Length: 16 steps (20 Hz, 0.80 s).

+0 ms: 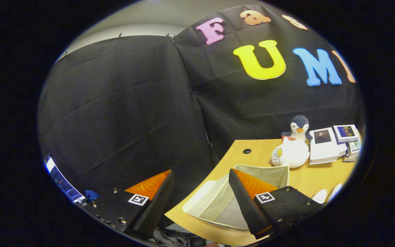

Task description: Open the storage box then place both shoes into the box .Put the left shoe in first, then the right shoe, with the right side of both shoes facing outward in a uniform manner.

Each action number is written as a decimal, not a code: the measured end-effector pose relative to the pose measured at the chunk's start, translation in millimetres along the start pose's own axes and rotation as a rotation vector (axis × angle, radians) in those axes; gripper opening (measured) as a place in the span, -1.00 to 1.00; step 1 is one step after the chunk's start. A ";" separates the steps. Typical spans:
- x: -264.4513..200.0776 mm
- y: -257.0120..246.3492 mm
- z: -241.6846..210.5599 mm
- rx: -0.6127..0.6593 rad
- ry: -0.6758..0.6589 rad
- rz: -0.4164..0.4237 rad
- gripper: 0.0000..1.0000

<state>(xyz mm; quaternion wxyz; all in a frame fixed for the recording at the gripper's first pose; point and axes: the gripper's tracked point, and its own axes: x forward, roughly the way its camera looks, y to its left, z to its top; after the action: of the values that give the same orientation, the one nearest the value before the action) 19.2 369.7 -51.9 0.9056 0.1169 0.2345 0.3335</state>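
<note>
Booth wall of black cloth [122,103] takes up most of the scene, hung in two panels meeting at a seam, clipped along the top edge. Below it, a wooden table [321,178] with a curved near edge and a small round cable hole [247,151] near its far corner. Gripper [201,178] held off the table's edge, tilted; jaws spread wide, nothing between them, one finger over open space beside the table, the other finger over the box. Storage box [214,202], pale fabric, sits on the near part of the table with its top open and its inside bare, partly hidden behind that finger. Beyond the box, a white plush toy [290,154] lying on the table, touching a stack of white books [326,145] beside it. Penguin plush [299,127] upright just behind the white toy, against the wall. Smaller booklets [350,139] past the books. Two white shoe tips [326,195] show at the table's near side, beside the box, well apart from the fingers. A lit screen edge [60,180] sits off to the far side, low, beyond the other finger.
</note>
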 end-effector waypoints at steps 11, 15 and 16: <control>-61.4 -129.4 -11.9 0.010 0.006 -0.199 0.95; -82.5 -178.5 -28.5 -0.009 0.024 -0.280 0.95; -86.5 -189.3 -33.7 -0.009 0.030 -0.296 0.95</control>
<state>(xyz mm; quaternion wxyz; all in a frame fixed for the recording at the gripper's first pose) 48.4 172.5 -120.7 0.9418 0.0719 0.2610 0.1991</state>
